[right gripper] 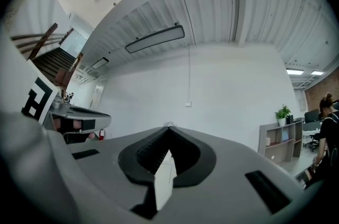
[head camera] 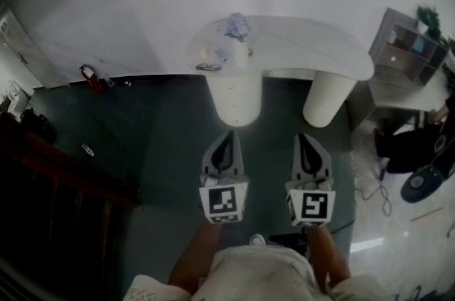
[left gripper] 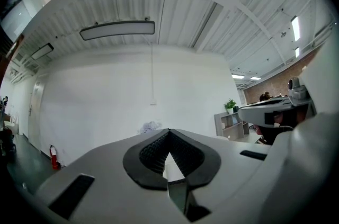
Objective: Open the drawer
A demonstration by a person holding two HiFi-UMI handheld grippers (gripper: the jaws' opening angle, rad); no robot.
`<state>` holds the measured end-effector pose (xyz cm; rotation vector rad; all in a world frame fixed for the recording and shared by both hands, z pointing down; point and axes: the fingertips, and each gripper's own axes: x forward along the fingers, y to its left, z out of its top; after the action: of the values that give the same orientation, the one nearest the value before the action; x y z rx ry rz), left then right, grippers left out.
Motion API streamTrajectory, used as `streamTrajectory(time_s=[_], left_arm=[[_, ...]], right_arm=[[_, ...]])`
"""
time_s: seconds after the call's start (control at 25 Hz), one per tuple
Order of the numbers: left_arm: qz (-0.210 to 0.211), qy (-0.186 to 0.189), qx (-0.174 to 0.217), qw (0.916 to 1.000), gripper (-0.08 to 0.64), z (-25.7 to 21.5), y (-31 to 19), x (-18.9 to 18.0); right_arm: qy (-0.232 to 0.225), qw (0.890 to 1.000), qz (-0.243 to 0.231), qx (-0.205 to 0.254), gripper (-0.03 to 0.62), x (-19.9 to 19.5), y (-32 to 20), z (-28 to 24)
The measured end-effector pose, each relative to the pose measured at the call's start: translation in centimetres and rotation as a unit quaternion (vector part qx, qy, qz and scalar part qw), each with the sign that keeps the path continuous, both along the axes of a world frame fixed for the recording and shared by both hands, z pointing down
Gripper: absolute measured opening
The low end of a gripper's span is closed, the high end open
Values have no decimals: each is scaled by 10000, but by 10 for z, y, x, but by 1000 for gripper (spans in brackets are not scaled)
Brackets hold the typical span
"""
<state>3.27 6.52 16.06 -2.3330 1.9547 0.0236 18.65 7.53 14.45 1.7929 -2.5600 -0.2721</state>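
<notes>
A white table (head camera: 313,47) on two thick round legs stands ahead of me in the head view. Its left leg (head camera: 237,97) carries a few small dark dots; I cannot make out a drawer front from here. My left gripper (head camera: 226,136) and right gripper (head camera: 306,139) are held side by side, level, pointing at the legs and short of them. The left gripper (left gripper: 169,132) has its jaws shut tip to tip with nothing between them, and so does the right gripper (right gripper: 169,128). The table top peeks just over the jaws in the left gripper view.
On the table lie a crumpled pale bundle (head camera: 234,24), a cup (head camera: 240,54) and spectacles (head camera: 208,67). A grey shelf unit (head camera: 409,54) and a seated person (head camera: 426,143) are at the right. A dark staircase (head camera: 57,186), a fire extinguisher (head camera: 91,77) and a bottle (head camera: 87,149) are at the left.
</notes>
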Motion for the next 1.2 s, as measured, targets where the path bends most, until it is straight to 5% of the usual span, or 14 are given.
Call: streamTrajectory(time_s=[0.68,1.2], left_arm=[[343,115,-14,9993,-3,11,-159,-81],[528,148,-50,9985,-3,22,-235,-118]], right_arm=[[313,9988,359,-127,5,-85,-149,7],[371,9972,641,-142,5,-121,-213,14]])
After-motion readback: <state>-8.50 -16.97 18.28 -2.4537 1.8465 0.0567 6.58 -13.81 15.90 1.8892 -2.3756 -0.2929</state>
